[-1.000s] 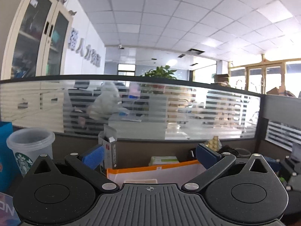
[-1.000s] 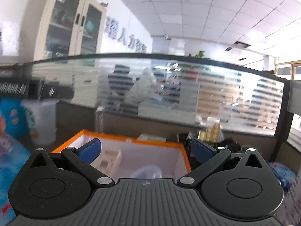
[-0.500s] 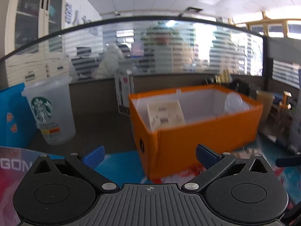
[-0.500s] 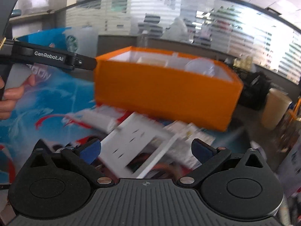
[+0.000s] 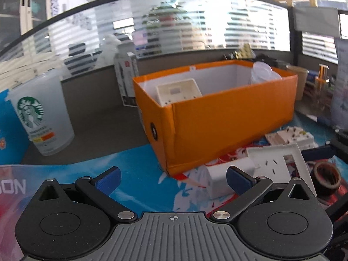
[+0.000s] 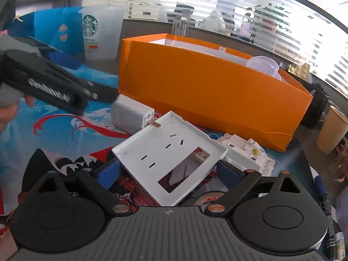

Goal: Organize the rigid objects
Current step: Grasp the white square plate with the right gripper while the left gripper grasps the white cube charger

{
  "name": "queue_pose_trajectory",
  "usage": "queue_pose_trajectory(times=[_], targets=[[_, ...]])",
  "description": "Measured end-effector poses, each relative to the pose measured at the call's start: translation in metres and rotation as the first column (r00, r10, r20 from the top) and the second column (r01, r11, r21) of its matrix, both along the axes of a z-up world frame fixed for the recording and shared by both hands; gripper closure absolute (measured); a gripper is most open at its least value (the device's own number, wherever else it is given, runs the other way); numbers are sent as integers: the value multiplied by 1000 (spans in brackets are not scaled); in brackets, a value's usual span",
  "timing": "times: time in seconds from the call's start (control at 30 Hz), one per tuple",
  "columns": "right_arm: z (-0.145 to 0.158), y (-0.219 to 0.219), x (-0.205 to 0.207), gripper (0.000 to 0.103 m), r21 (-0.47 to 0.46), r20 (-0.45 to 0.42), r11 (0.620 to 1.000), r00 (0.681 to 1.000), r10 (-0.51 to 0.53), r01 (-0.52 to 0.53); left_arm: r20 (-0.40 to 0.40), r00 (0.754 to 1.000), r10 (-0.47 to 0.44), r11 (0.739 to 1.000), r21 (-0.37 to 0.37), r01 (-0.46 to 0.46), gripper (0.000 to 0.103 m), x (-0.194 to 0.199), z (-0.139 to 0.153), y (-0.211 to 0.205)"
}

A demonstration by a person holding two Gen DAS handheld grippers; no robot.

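Between right claw's pads: white socket faceplate [image 6: 171, 156], tilted, propped on clutter; right gripper [image 6: 168, 171] closing, pads not yet seen pressing on plate.
Ahead of right claw: orange box [image 6: 208, 87], open-topped, beige socket housing [image 5: 177, 91] and clear cup [image 5: 262, 74] already inside.
Change over last second: both views swung from ceiling and partition down to desk; both claws now low over the pile.
Left gripper [image 5: 173, 179]: wide open, empty; white charger [image 5: 226, 178] just ahead, toward right pad.
Beside faceplate: socket insert [image 6: 245, 150], tape roll [image 5: 327, 177].
Far left: frosted cup [image 5: 41, 115], well apart.
Implication: first pick underway, likely faceplate; loose items remain outside box.
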State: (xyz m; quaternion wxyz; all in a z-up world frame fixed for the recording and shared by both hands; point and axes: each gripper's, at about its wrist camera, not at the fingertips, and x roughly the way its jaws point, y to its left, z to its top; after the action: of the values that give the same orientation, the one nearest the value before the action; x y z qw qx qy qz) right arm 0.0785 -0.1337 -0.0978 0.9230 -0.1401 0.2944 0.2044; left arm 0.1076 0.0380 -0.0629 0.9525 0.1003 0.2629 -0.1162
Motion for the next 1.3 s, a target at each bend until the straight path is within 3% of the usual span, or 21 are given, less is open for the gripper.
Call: queue_pose_trajectory(times=[0.07, 0.1, 0.13, 0.27, 0.3, 0.33, 0.37, 0.4, 0.5, 0.67, 0.83, 0.9, 0.97, 1.1, 1.2, 1.3], targets=[[1, -1, -1, 27, 14, -5, 1000, 1000, 8, -8, -3, 1000, -13, 1000, 10, 13, 0, 4, -1, -3], [1, -2, -2, 48, 32, -12, 999, 1000, 19, -19, -4, 1000, -13, 1000, 18, 13, 0, 5, -2, -5], [2, -3, -3, 61, 48, -18, 999, 1000, 25, -24, -4, 1000, -11, 1000, 25, 11, 0, 7, -2, -6], [6, -5, -10, 66, 38, -29, 997, 998, 63, -62, 17, 1000, 14, 999, 37, -14, 0, 6, 1, -5], [8, -5, -12, 54, 29, -10, 997, 997, 72, -71, 25, 1000, 18, 999, 31, -19, 0, 4, 3, -3], [10, -6, -13, 19, 20, 11, 997, 997, 77, -77, 27, 999, 25, 999, 21, -26, 0, 3, 5, -1], [12, -6, -13, 2, 3, 28, 996, 995, 93, -93, 26, 999, 31, 999, 14, -31, 0, 3, 6, 1], [14, -6, -13, 0, -12, 61, 994, 992, 108, -107, 28, 999, 39, 999, 11, -39, 0, 3, 7, 3], [22, -4, -2, 0, -52, 89, 978, 974, 206, -202, 23, 998, 54, 998, 23, -55, 0, 1, 8, 4], [26, -3, 60, 0, -19, -69, 924, 923, 379, -381, 17, 996, 89, 995, 40, -89, 0, -6, 7, 10], [4, 7, 104, 0, 51, -255, 870, 836, 485, -490, 21, 993, 115, 992, 42, -116, 0, -11, 12, 16], [1, 10, 99, 0, 41, -209, 870, 847, 489, -492, 24, 992, 121, 992, 40, -122, 0, -10, 14, 18], [1, 11, 90, 11, 52, -201, 888, 866, 457, -456, 24, 993, 115, 993, 25, -115, 0, -10, 15, 18], [4, 14, 59, 12, 31, -189, 931, 913, 362, -363, 40, 995, 92, 995, -29, -91, 0, -7, 16, 11], [3, 9, 35, 12, 31, -161, 934, 921, 355, -355, 55, 998, 38, 999, -36, -36, 0, -7, 14, -2], [3, 1, 18, 11, 39, -152, 938, 926, 346, -344, 87, 996, -25, 1000, 6, 25, 0, -6, 7, -17]])
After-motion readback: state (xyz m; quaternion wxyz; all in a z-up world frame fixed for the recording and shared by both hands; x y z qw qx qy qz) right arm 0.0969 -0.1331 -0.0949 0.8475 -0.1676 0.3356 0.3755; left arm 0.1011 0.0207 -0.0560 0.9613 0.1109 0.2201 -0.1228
